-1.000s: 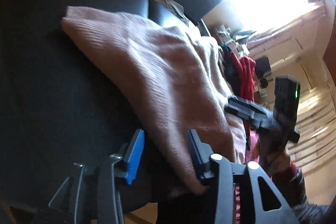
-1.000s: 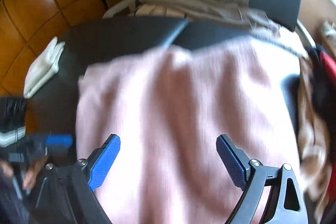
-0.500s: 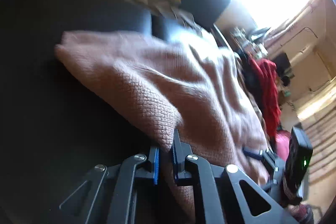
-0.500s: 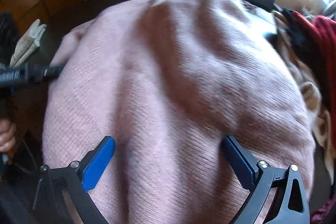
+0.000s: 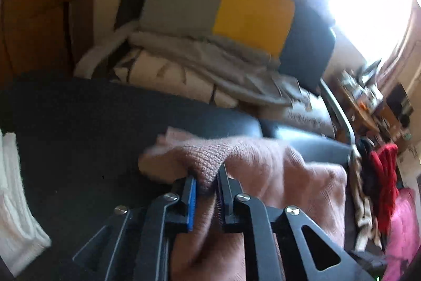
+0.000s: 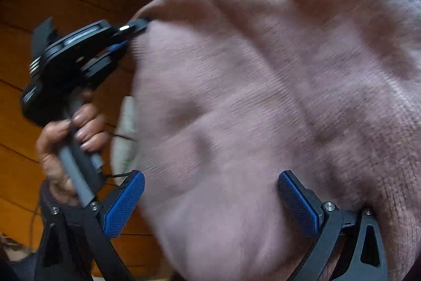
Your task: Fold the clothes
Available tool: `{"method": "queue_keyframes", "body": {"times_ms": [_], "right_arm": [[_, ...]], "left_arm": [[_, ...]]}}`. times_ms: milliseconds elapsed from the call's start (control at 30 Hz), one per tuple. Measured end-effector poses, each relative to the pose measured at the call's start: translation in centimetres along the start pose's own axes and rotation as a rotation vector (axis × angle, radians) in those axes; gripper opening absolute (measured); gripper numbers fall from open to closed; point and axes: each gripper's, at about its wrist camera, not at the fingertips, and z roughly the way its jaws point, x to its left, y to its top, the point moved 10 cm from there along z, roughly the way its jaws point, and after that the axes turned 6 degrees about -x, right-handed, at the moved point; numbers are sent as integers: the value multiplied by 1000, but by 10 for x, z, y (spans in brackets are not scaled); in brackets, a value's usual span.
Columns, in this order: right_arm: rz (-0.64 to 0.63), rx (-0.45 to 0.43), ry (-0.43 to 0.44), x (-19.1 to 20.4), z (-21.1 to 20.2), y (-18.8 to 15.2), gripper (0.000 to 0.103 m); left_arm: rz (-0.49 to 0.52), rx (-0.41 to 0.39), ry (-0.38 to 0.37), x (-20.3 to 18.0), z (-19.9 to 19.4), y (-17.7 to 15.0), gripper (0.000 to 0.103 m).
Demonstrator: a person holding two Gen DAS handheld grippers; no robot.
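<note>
The dark sofa (image 5: pixel 79 128) spreads under everything in my left wrist view, with a heap of grey and white bedding (image 5: pixel 200 65) piled at its back below a grey, yellow and dark cushion (image 5: pixel 236 15). On the seat lies the pink knitted sweater (image 5: pixel 289 175) — the thing I am folding — and in my right wrist view it fills nearly the whole picture (image 6: pixel 263 96), hanging raised in front of a wooden wall (image 6: pixel 52 4). To the right of the sofa a jumble of red and pink clothes (image 5: pixel 384 175) is in sight, and a white cloth (image 5: pixel 13 188) sits at the sofa's left edge.

My left hand-held gripper (image 5: pixel 206 191) is clamped tight on a bunched fold of the sweater, the knit squeezed between its two pads. From the right wrist view I see that same gripper (image 6: pixel 129 36) biting the sweater's upper left edge, my left hand (image 6: pixel 71 138) wrapped around its handle.

My right hand-held gripper (image 6: pixel 210 202) stands wide apart — its blue pads (image 6: pixel 123 202) are spread on either side of the sweater's lower part, the fabric between them but not pinched
</note>
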Motion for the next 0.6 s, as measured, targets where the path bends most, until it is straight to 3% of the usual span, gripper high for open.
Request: {"method": "queue_keyframes", "body": {"times_ms": [200,333,400,533,600], "right_arm": [[-55,-153,-134,-22,-63,10,102],[-88,-260,-230,-38,-110,17,102],[-64,-350,-344,-68,-157,18,102],[40,-337,-400,-118,-210,-7,102],[85,-325,-452,-137,-224,-22,102]], "left_arm": [[119,-3,22,32,-43,-60,15],[92,17,-35,44,-75,-118,15],[77,48,-96,40,-90,-154,15],[52,95,-138,26,-93,-206,15],[-11,122,-165,22,-91,-223,15]]}}
